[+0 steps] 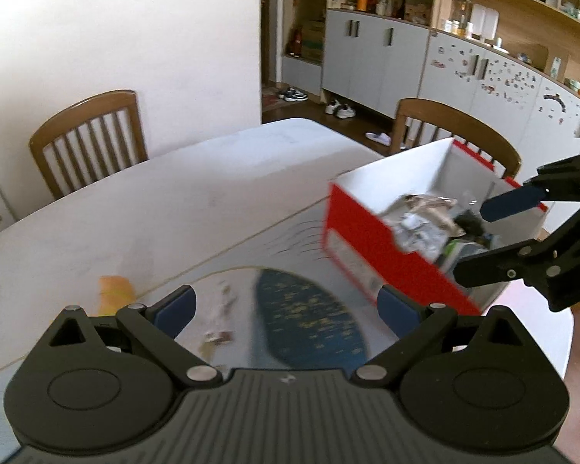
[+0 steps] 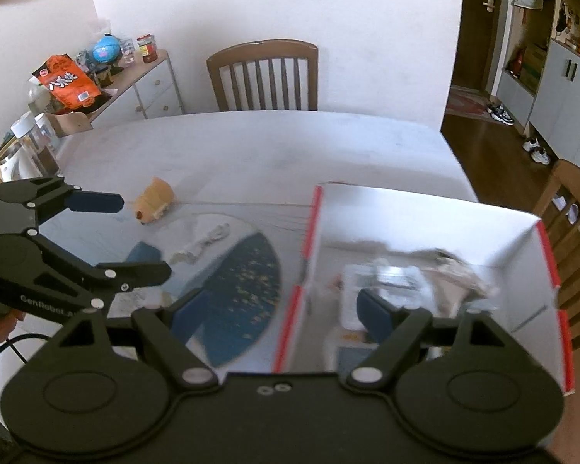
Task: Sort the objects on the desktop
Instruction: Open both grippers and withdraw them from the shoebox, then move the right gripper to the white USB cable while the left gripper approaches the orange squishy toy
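While both jaws are standing wide and empty, the right hand-held gripper (image 2: 282, 309) is hanging over the near wall of the red-and-white box (image 2: 425, 208), already holding sorted clutter, and the left hand-held gripper (image 1: 286, 305) is hovering above a blue fan (image 1: 309, 317). Beyond it, a small orange toy (image 2: 154, 197) and crumpled scraps (image 2: 205, 243) are lying loose on the desk (image 2: 251, 143). Reaching carelessly is risking knocking the box or scattering scraps.
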A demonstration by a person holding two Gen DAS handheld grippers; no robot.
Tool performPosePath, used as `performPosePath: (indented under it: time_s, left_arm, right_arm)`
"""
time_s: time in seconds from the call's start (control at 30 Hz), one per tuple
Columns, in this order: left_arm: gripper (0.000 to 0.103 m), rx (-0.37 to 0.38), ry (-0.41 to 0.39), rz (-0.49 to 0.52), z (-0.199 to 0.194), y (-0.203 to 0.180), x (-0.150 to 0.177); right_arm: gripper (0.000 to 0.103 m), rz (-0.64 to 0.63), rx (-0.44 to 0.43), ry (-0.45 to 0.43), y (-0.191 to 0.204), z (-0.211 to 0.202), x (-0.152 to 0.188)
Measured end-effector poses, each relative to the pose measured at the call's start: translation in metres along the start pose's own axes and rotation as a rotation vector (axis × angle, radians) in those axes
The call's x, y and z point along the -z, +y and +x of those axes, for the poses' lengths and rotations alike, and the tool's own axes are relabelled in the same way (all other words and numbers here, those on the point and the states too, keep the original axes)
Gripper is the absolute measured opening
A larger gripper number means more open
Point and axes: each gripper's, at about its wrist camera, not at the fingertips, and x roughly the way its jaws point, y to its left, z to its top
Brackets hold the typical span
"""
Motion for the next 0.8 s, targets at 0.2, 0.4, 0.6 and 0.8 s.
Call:
performPosePath:
  time_s: [0.2, 0.4, 0.6, 0.8]
  left_arm:
    - [0.101, -0.021, 0.000, -0.016, -0.004, 0.041, 0.009]
    - [0.101, -0.039, -0.003, -0.026, -0.003, 0.070, 0.016]
    - [0.101, -0.053, 0.005, -0.035, 0.003, 0.089, 0.021]
    - [0.101, -0.059, 0.014, -0.039, 0.012, 0.104, 0.025]
  right_arm:
    - [0.085, 0.002, 0.002, 0.008, 0.033, 0.021, -0.011]
    - [0.085, 0.014, 0.015, 0.005, 0.055, 0.038, -0.018]
    - [0.085, 0.016, 0.022, 0.018, 0.068, 0.055, -0.024]
    - [0.085, 0.026, 0.030, 0.035, 0.073, 0.076, -0.027]
